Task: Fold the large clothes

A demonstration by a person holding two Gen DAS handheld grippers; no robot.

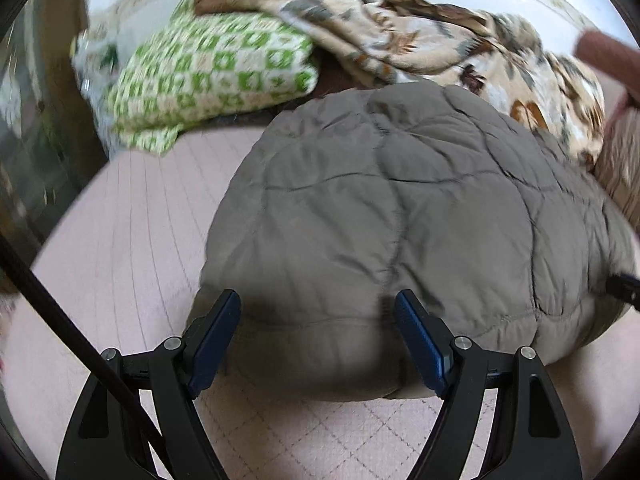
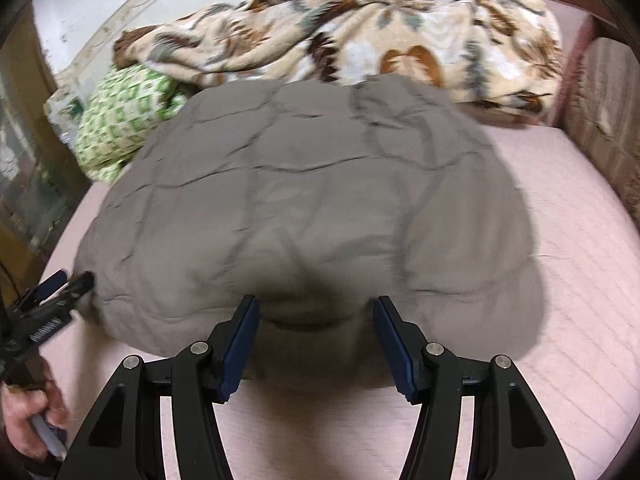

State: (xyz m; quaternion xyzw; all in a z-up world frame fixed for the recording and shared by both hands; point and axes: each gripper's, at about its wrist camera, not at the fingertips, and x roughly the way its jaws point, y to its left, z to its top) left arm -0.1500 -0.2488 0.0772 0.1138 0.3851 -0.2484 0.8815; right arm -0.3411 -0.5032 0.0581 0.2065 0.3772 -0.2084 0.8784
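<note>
A grey-brown quilted coat (image 1: 400, 208) lies in a puffy mound on the pink bed cover (image 1: 120, 240), its near edge facing both tongs; behind it sit a leaf-patterned blanket (image 2: 360, 32) and a green-checked cushion (image 1: 208, 68), which touch or nearly touch the coat's far side. The left tongs (image 1: 318, 344) stand wide apart over the coat's near hem with nothing pinched between the blue pads. The right tongs (image 2: 316, 344) are likewise spread, hovering at the near edge further along, and grip nothing. In the right wrist view the left tongs also show at the coat's left corner, with the person's hand (image 2: 32, 420) on the handle. Judging by the rounded, already doubled look of the garment, the fold seems partly made, and the step in hand looks like lining up for a fresh hold on the near edge. The next move calls for both tongs to drop onto the hem, well apart, bite through the thick padding, and lift evenly so the bulk carries over without slumping.
</note>
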